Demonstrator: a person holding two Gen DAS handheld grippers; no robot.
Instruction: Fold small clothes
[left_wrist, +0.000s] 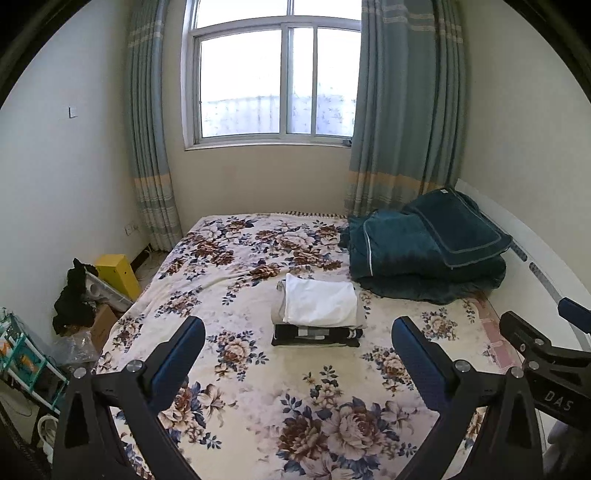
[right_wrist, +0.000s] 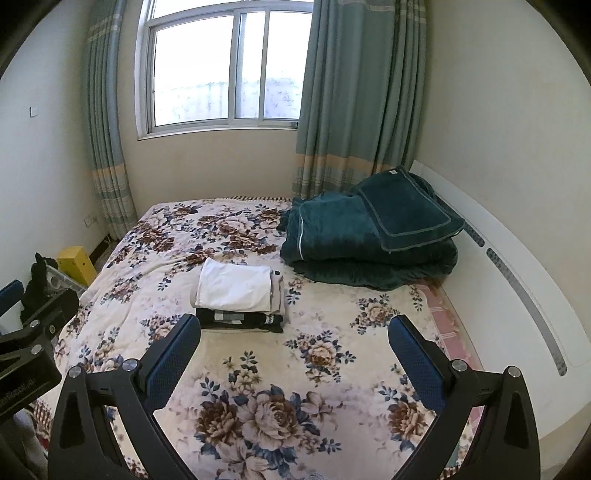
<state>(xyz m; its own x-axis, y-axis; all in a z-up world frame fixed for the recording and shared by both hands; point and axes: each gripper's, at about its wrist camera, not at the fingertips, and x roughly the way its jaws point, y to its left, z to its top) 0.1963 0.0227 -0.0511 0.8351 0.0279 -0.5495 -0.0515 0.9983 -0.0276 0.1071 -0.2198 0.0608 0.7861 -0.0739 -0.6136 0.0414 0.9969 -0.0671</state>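
A small stack of folded clothes (left_wrist: 317, 314) lies on the floral bedspread (left_wrist: 240, 369), with a white piece on top, a beige one under it and a black one at the bottom. It also shows in the right wrist view (right_wrist: 238, 295). My left gripper (left_wrist: 298, 330) is open and empty, held above the bed in front of the stack. My right gripper (right_wrist: 294, 328) is open and empty, also short of the stack and a little to its right. The right gripper's body shows at the right edge of the left wrist view (left_wrist: 546, 350).
A folded dark green quilt with a pillow (left_wrist: 428, 251) lies at the bed's far right against a white headboard (right_wrist: 517, 277). Left of the bed stand a yellow box (left_wrist: 118, 273), black clothing, cardboard and a shelf rack (left_wrist: 22, 354). A window and curtains lie beyond.
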